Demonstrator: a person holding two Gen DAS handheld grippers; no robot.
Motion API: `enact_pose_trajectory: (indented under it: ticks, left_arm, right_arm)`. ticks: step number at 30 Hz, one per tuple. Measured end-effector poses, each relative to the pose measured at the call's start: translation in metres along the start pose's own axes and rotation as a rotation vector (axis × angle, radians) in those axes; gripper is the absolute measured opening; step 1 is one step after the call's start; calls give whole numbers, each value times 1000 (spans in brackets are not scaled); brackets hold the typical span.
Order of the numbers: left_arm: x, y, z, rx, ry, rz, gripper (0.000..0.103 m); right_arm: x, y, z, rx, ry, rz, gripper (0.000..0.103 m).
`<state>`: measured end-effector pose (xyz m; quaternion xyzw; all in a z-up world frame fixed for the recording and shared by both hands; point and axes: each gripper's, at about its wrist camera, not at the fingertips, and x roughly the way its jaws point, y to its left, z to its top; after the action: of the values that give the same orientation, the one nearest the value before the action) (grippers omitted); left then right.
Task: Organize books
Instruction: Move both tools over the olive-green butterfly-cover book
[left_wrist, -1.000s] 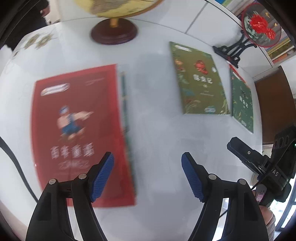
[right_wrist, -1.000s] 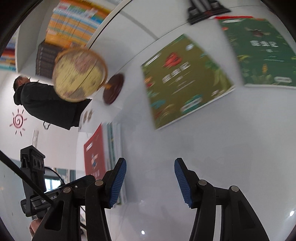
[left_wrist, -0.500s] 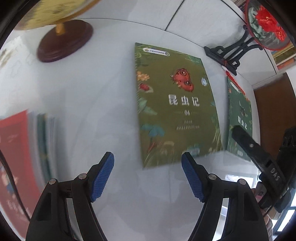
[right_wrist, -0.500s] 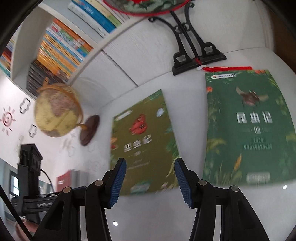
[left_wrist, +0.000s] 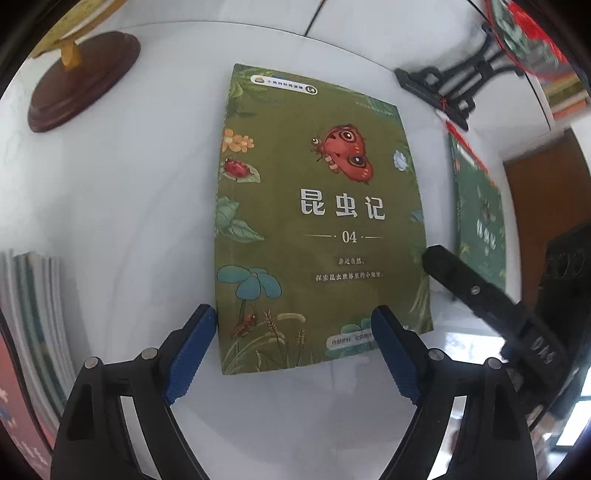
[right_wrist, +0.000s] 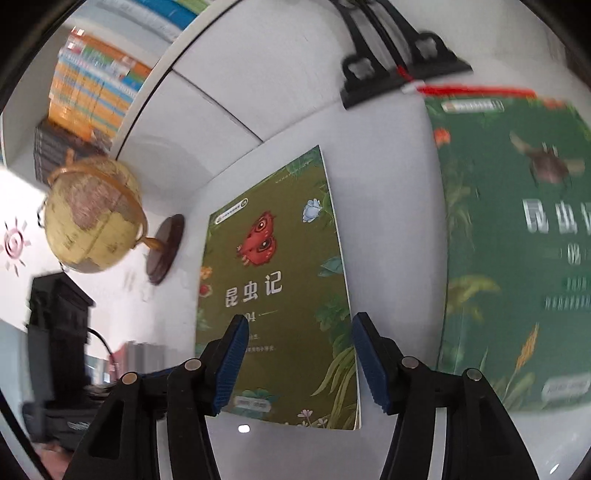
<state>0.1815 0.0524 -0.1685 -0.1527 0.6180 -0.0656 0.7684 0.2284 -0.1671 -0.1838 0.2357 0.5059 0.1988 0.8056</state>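
Books first: the olive-green paperback with the red moth (left_wrist: 317, 221) lies flat on the white counter (left_wrist: 129, 206) between your left gripper (left_wrist: 291, 350), jaws spread and empty, so lower, then clamp its near edge.

olive book (left_wrist: 321, 221) title: I read "昆虫记" in white, mid cover; same in right wrist view (right_wrist: 275, 295)
olive book no.: "04" under the title, btw two thin rules
olive book top badge: "L4" at end of a white pill label; rest too small for me
olive book small print: lines below "04", can't read reliably
dark green book (right_wrist: 513, 258) title: "昆虫" + cut-off 3rd char, blurred
right gripper body (left_wrist: 532, 343): looks like "DAS", partly legible
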Motion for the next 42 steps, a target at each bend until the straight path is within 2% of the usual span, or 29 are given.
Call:
enact_pose_trajectory:
  ticks: [7,11,14,16,19,22,25,28,32,35,37,39,42]
  left_arm:
    - [-8,-4,-60,32,57,19,84]
    - [-15,-7,-112,52,102,19,84]
    - [-21,-9,-158,76,136,3,84]
    - [-25,-9,-187,100,164,-8,88]
    - [-25,-11,-211,117,212,-21,101]
    - [-19,-18,-215,160,279,26,102]
    - [-14,-22,-211,167,320,60,102]
    - [-13,-18,-204,127,348,49,102]
    - [-16,-3,-191,43,342,-39,102]
    - [-21,11,-185,2,314,-82,102]
    - [-26,17,-180,9,271,-100,102]
    - [-30,22,-178,12,224,-129,102]
    - [-36,35,-171,-24,214,-191,102]
  right_arm:
    - [-22,-5,-38,79,77,32,60]
    - [-43,-1,-88,68,127,13,60]
    - [-63,-4,-134,107,149,25,61]
    - [-78,-8,-165,142,169,48,61]
    - [-93,-13,-200,204,196,88,61]
    - [-102,-15,-224,252,215,112,61]
    - [-100,-8,-223,241,245,72,61]
    - [-94,0,-215,248,292,9,62]
    - [-100,6,-208,209,308,-199,66]
    - [-105,-2,-209,241,289,-180,68]
    - [-109,-11,-212,291,258,-130,82]
    - [-110,-13,-214,320,222,-87,90]
    - [-106,1,-217,221,210,-129,91]
